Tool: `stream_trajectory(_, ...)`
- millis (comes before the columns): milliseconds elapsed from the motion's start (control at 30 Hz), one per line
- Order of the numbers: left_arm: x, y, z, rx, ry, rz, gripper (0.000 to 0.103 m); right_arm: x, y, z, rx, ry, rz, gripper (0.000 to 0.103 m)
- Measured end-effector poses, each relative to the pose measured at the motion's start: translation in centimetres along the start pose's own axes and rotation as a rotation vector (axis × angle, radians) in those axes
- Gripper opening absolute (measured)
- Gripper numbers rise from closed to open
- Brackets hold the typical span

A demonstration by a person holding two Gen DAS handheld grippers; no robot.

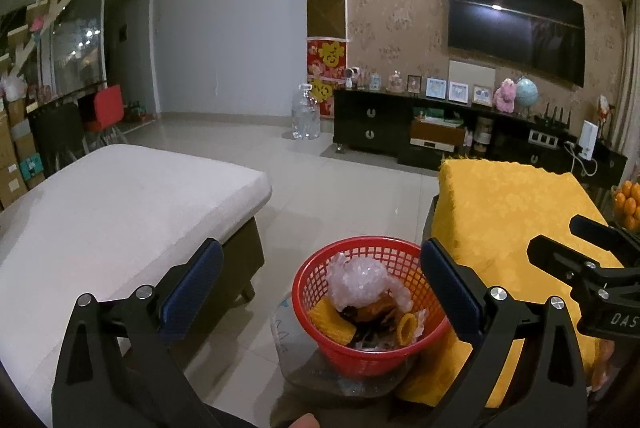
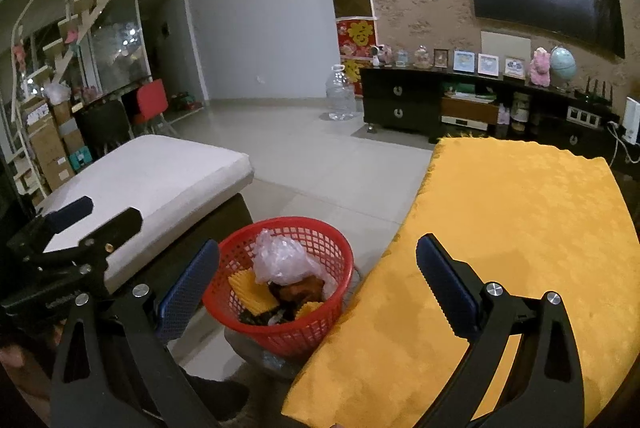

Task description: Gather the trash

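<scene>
A red mesh basket stands low between a white cushioned seat and a yellow-covered table. Inside lie a crumpled clear plastic bag, yellow corrugated pieces and something brown. My left gripper hangs above and just short of the basket, jaws wide open and holding nothing. Wide open and just as bare, my right gripper hovers over the yellow table's left edge, with the basket below on its left. Each gripper also shows at the side of the other's view.
The white cushioned seat lies to the left, the yellow tablecloth to the right, tiled floor between them. Beyond are a dark TV cabinet, a large water bottle, stacked boxes and chairs at far left.
</scene>
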State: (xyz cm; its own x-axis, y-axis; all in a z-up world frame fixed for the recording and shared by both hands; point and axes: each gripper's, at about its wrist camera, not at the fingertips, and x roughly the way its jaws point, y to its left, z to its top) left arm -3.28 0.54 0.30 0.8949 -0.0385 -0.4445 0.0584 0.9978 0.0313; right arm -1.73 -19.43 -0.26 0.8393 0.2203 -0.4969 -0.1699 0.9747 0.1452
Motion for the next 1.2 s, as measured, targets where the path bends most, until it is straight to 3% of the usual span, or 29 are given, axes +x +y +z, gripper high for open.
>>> stream_trajectory(367,-0.06,-0.46,-0.48,0.024,-0.03,0.077,0.095,0.46,0.18,-0.27,-0.004,0.002,-0.026,0.096)
stream_trajectory(1200,0.3,-0.62,-0.61,0.02,-0.004,0.054,0.095,0.98,0.25,-0.87,-0.018,0.021,-0.029,0.096)
